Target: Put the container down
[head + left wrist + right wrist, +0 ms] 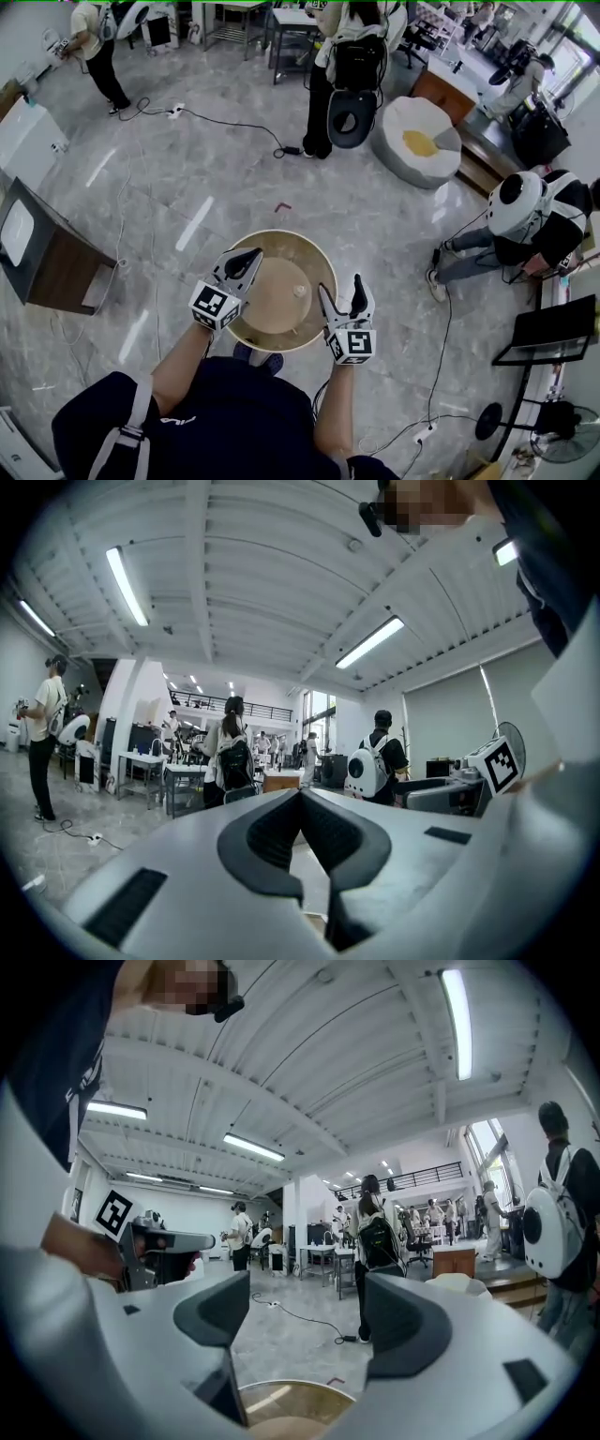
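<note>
The container (298,246), a round beige tub with an open top, is just in front of the person, between the two tools, and it fills the middle of the head view above the grey floor (187,206). Its near rim covers part of the person's shoes (251,354). I cannot tell if it stands on the floor or is lifted. The left tool (251,255) lies across the left rim of the container and points inward and away from the person. In the left gripper view the jaws of the left tool (300,799) are together, with the tips touching each other. I see nothing between the tips, and I cannot tell if the rim is caught deeper in. The right tool (340,289) is at the right rim with the jaws pointing away from the person. In the right gripper view the jaws of the right tool (305,1307) are wide apart and hold nothing, and the container (281,1401) rim shows low between them, not touching either jaw. Other people stand far off on the floor, near a white beanbag (417,141).
</note>
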A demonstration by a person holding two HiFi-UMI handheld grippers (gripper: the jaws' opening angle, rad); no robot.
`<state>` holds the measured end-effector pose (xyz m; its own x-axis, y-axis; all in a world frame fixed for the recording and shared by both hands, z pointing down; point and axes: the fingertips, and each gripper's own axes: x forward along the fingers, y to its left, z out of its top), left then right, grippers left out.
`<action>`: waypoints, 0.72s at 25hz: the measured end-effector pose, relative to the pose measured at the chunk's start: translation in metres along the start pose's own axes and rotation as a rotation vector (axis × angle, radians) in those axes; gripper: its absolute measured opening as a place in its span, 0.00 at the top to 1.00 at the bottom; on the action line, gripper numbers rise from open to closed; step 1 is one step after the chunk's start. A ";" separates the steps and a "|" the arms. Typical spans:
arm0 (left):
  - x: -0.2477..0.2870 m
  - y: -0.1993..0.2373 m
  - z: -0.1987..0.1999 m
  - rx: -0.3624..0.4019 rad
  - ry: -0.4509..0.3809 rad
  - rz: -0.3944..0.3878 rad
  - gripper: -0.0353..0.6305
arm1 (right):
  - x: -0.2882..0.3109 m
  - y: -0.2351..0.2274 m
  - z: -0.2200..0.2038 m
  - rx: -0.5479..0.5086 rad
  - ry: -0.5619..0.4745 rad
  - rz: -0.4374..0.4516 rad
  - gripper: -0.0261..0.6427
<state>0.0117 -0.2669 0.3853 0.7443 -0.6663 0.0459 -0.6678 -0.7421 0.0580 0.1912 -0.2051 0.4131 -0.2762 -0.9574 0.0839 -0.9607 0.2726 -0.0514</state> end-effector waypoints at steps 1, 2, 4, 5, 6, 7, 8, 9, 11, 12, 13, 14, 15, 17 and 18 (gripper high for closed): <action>-0.002 -0.001 0.007 0.009 -0.014 -0.002 0.91 | -0.003 0.002 0.003 0.004 -0.008 0.001 0.41; -0.003 -0.002 0.013 0.017 -0.026 -0.003 0.91 | -0.004 0.003 0.008 0.010 -0.020 0.000 0.41; -0.006 -0.002 0.021 0.023 -0.041 -0.007 0.91 | -0.004 0.006 0.017 0.006 -0.042 0.000 0.41; -0.008 -0.004 0.023 0.021 -0.045 -0.010 0.91 | -0.004 0.008 0.021 -0.004 -0.047 0.002 0.41; -0.009 -0.007 0.025 0.018 -0.049 -0.014 0.91 | -0.005 0.010 0.024 -0.016 -0.050 0.006 0.41; -0.010 -0.010 0.026 0.014 -0.053 -0.017 0.91 | -0.006 0.011 0.026 -0.027 -0.052 0.011 0.41; -0.010 -0.013 0.026 0.012 -0.055 -0.021 0.91 | -0.007 0.011 0.027 -0.037 -0.054 0.014 0.41; -0.009 -0.015 0.026 0.011 -0.056 -0.024 0.91 | -0.007 0.011 0.028 -0.045 -0.056 0.017 0.41; -0.009 -0.016 0.024 0.008 -0.054 -0.028 0.91 | -0.009 0.012 0.028 -0.049 -0.058 0.018 0.41; -0.009 -0.017 0.023 0.006 -0.052 -0.029 0.91 | -0.011 0.012 0.027 -0.049 -0.057 0.016 0.41; -0.009 -0.018 0.023 0.005 -0.051 -0.030 0.91 | -0.013 0.012 0.027 -0.049 -0.056 0.014 0.41; -0.010 -0.019 0.024 0.005 -0.052 -0.031 0.91 | -0.015 0.011 0.027 -0.048 -0.056 0.011 0.41; -0.010 -0.021 0.025 0.007 -0.055 -0.033 0.91 | -0.018 0.010 0.027 -0.047 -0.057 0.008 0.41; -0.011 -0.023 0.027 0.010 -0.059 -0.035 0.91 | -0.021 0.008 0.028 -0.044 -0.063 0.003 0.41; -0.012 -0.024 0.026 0.012 -0.058 -0.036 0.91 | -0.023 0.007 0.029 -0.043 -0.066 -0.001 0.41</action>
<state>0.0192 -0.2429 0.3570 0.7668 -0.6418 -0.0141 -0.6407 -0.7664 0.0462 0.1915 -0.1843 0.3819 -0.2747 -0.9614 0.0184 -0.9615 0.2746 -0.0086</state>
